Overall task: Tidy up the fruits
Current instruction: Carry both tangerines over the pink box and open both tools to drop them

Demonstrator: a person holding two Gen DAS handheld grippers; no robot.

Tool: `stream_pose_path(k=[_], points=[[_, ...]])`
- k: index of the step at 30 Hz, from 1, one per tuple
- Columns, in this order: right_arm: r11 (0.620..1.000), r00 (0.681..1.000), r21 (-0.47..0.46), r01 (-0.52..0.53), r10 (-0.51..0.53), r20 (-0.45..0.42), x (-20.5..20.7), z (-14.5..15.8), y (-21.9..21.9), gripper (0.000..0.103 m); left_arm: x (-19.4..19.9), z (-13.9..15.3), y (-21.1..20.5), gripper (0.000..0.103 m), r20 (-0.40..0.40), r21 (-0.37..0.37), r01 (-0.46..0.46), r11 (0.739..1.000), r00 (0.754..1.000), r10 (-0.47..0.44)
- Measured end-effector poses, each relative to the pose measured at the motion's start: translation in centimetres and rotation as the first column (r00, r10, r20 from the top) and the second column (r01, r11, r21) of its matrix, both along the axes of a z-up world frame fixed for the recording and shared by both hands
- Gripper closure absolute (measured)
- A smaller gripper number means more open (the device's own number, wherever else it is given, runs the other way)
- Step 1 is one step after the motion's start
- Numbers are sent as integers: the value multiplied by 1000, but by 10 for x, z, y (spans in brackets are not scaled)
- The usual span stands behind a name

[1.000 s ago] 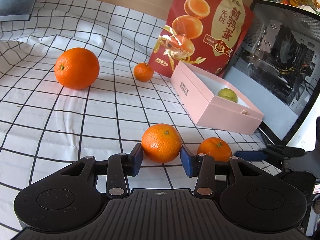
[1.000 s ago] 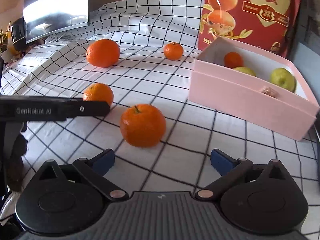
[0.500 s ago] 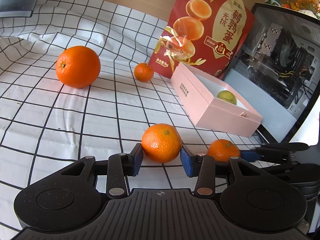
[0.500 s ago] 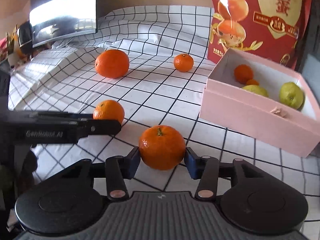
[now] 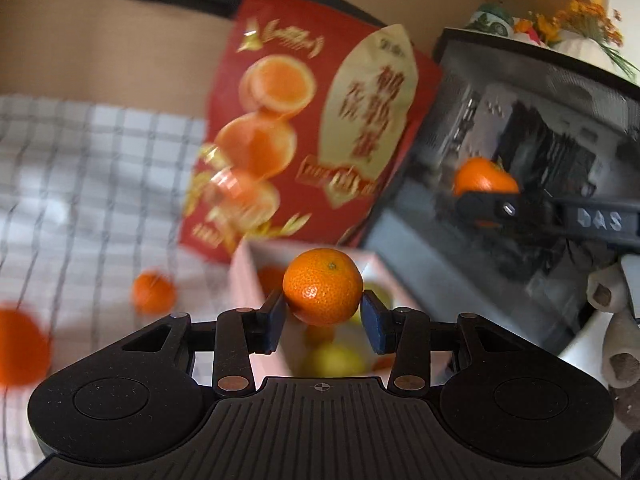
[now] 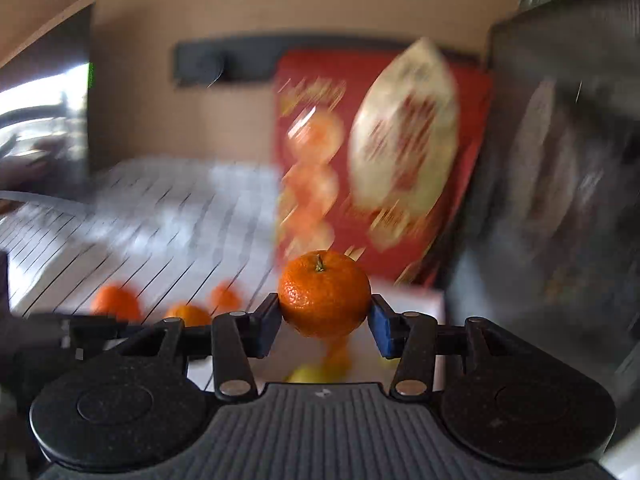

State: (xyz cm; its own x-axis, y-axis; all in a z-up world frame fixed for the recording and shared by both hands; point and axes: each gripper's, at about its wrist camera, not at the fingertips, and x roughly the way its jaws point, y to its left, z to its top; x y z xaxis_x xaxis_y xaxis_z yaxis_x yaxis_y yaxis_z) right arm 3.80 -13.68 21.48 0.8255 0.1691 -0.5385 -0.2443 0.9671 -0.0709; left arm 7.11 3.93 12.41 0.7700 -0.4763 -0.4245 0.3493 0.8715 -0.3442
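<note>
Left gripper (image 5: 322,322) is clenched on a mandarin (image 5: 322,286), held over the pink box (image 5: 243,280); right gripper (image 6: 324,326) is clamped on a second mandarin (image 6: 324,293). Yellow-green fruits (image 5: 334,360) and a small orange are seen inside the box. Both mandarins have been lifted off the checked cloth (image 5: 88,184) since half a second ago. Red snack bag (image 5: 312,120) and PC case (image 5: 520,152) are seen behind; loose oranges (image 5: 154,292) remain on the cloth.

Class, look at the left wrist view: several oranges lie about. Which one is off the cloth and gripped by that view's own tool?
The sharp orange clamped in the left tool, above the pink box; others look blurred.
</note>
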Motion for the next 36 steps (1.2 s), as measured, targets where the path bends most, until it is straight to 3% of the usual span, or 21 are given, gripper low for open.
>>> stream_pose_path(k=[3, 7, 13, 16, 22, 28, 36], points=[[995, 995, -33, 97, -97, 21, 43, 25, -6, 56, 41, 11, -20, 57, -56, 2, 20, 1000, 998, -20], [968, 978, -147, 203, -194, 73, 80, 25, 1, 56, 71, -5, -42, 57, -127, 80, 40, 996, 991, -29], [971, 982, -147, 189, -185, 43, 94, 15, 11, 56, 79, -40, -59, 57, -187, 134, 83, 988, 981, -57], [971, 983, -152, 185, -180, 46, 88, 18, 11, 56, 74, -38, -62, 57, -125, 197, 50, 979, 992, -25], [971, 983, -149, 184, -178, 55, 79, 24, 11, 56, 62, -18, -59, 57, -21, 224, 10, 974, 1000, -5], [971, 979, -131, 201, -201, 18, 88, 16, 7, 56, 46, -3, -59, 57, 137, 347, -132, 929, 987, 89], [968, 960, -67, 241, -248, -132, 114, -20, -11, 56, 40, 3, -49, 57, 167, 356, -139, 924, 982, 83]])
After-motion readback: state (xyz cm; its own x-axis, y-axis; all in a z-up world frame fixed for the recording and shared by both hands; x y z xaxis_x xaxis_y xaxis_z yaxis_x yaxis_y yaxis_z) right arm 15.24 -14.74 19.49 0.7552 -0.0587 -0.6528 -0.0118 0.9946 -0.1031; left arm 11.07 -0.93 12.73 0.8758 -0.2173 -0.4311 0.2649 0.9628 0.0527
